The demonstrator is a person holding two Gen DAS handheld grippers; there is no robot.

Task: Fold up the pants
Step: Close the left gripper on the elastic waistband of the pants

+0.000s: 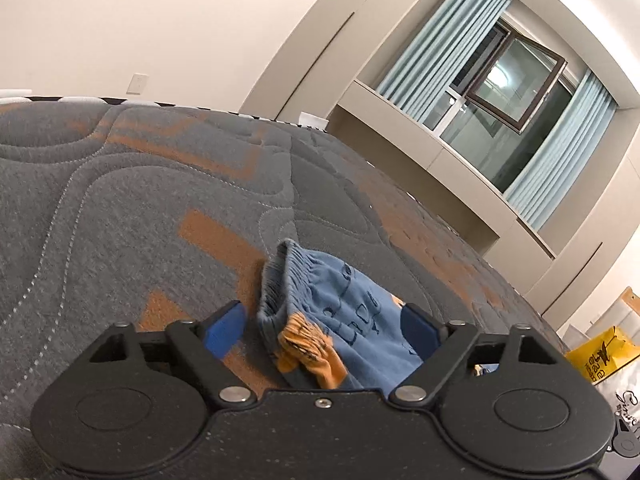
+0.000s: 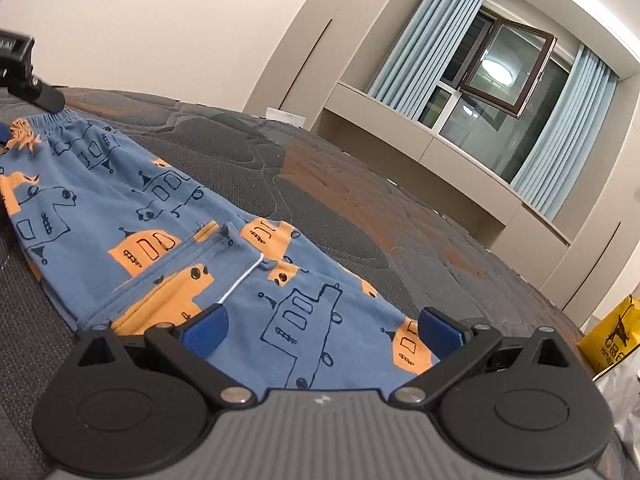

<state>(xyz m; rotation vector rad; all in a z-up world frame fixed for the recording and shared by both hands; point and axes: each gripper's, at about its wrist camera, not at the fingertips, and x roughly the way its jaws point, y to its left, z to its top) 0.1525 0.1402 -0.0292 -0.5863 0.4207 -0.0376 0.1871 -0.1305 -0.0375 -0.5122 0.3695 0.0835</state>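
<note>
Blue pants [image 2: 168,216] with orange and navy drawings lay flat on a grey and orange quilted mattress [image 2: 360,208]. The left gripper [image 1: 324,326] sat at the waistband, fingers spread apart around the fabric. The right gripper [image 2: 322,330] straddled the leg end, also spread wide.

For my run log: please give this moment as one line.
pants flat on mattress | left tongs open at waistband | right tongs open over leg
</note>
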